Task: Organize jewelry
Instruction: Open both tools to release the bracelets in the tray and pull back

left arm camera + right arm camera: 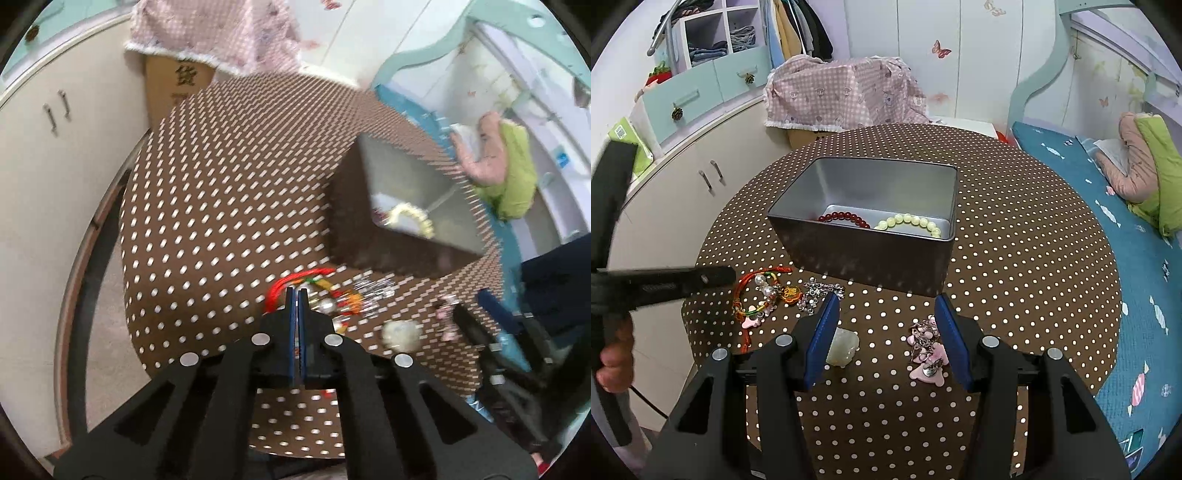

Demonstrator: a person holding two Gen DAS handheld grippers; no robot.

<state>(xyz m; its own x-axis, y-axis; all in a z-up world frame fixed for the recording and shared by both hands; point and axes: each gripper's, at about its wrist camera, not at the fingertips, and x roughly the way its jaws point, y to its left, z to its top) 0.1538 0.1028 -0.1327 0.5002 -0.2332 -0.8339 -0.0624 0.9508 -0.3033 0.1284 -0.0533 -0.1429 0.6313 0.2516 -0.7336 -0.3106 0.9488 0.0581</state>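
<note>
Right claw (886, 325), jaws standing apart and holding nothing, hangs over the dotted brown desk (1015, 258); between its fingers lie a pale green stone (843, 347) on the left and a pink charm cluster (928, 350) on the right. Left claw (297, 295), jaws closed together, sits at the red cord bracelet (295, 278); whether the cord is pinched cannot be told. Beside it lies a silver ornament (816, 295). Beyond, the open metal tin (857, 251) contains a dark red bead bracelet (846, 218) and a cream bead bracelet (912, 222).
</note>
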